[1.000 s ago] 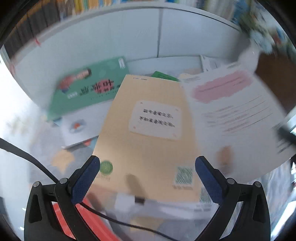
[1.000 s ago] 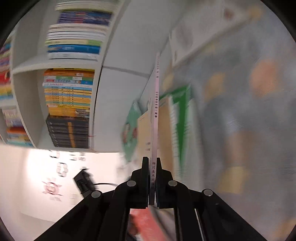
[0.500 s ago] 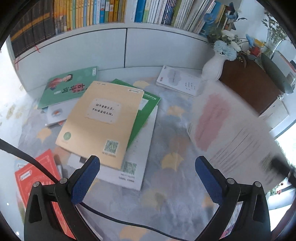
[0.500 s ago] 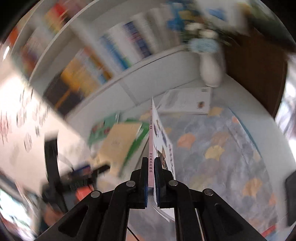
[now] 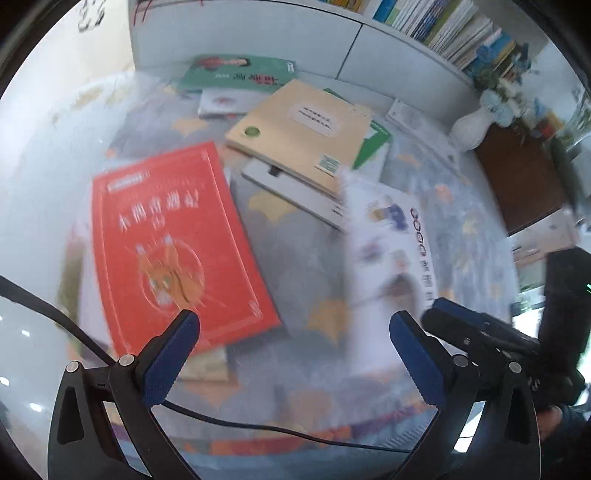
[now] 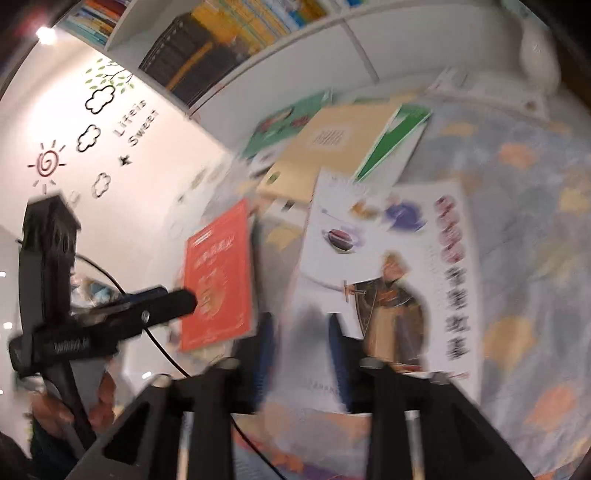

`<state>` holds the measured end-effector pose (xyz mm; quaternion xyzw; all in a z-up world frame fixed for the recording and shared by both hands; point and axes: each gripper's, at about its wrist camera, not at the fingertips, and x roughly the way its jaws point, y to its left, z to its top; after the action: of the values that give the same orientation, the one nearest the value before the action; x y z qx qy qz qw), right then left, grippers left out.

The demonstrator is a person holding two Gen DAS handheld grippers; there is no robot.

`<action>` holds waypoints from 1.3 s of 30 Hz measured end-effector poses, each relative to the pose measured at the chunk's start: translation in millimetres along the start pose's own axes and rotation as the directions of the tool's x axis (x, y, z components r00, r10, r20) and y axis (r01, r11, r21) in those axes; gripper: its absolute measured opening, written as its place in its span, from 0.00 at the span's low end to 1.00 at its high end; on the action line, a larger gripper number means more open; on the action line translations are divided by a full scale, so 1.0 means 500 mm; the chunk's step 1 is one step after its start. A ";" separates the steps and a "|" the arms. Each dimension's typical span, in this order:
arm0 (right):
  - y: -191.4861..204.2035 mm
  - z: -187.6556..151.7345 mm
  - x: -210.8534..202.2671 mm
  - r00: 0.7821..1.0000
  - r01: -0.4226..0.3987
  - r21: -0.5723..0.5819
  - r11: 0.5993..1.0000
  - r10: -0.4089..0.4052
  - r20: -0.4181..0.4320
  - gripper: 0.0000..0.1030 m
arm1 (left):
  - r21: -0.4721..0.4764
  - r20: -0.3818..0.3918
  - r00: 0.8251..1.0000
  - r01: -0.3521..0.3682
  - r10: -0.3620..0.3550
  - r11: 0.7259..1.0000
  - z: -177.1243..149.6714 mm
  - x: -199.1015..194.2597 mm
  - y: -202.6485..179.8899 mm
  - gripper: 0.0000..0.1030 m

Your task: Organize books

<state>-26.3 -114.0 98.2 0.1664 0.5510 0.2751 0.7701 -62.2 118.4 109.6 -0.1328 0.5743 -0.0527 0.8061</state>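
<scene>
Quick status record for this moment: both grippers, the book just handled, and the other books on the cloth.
left gripper: open, nothing between its jaws
right gripper: jaws have just been opening, nothing clamped
white picture book: lying flat on the patterned cloth, released
red book: flat, left of the white picture book
tan book: top of a pile, over a green book
vase: white, far right, standing by the shelf

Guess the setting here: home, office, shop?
Probably a home reading corner or child's room: packed bookshelves, cloud-and-sun wall decals, books strewn over a leaf-print cloth.
</scene>
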 end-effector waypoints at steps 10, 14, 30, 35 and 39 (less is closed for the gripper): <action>-0.219 -0.021 -0.035 0.997 -0.042 0.461 0.886 0.064 -0.033 0.80 | 0.033 -0.120 0.984 0.138 -0.133 0.990 -0.024 0.120 -0.066 0.99; -0.305 -0.015 -0.037 0.993 -0.069 0.522 0.850 0.108 -0.044 0.80 | 0.115 -0.213 0.972 0.123 -0.097 0.986 -0.041 0.195 -0.104 0.99; -0.324 -0.018 0.053 0.950 -0.151 0.596 0.789 0.282 -0.133 1.00 | 0.009 -0.268 0.925 0.281 -0.269 0.960 -0.031 0.256 -0.074 0.99; -0.350 -0.061 0.082 0.838 -0.334 0.731 0.595 0.542 -0.058 1.00 | 0.022 -0.321 0.890 0.349 -0.324 0.937 -0.027 0.261 -0.070 0.99; -0.353 -0.078 0.086 0.839 -0.350 0.735 0.580 0.544 -0.030 0.96 | 0.033 -0.322 0.875 0.391 -0.361 0.920 -0.028 0.259 -0.062 0.99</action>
<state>-9.9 -229.8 -46.2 0.5451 0.6451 0.2486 0.4743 -29.9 55.9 -4.0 -0.1926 0.6534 -0.2564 0.6857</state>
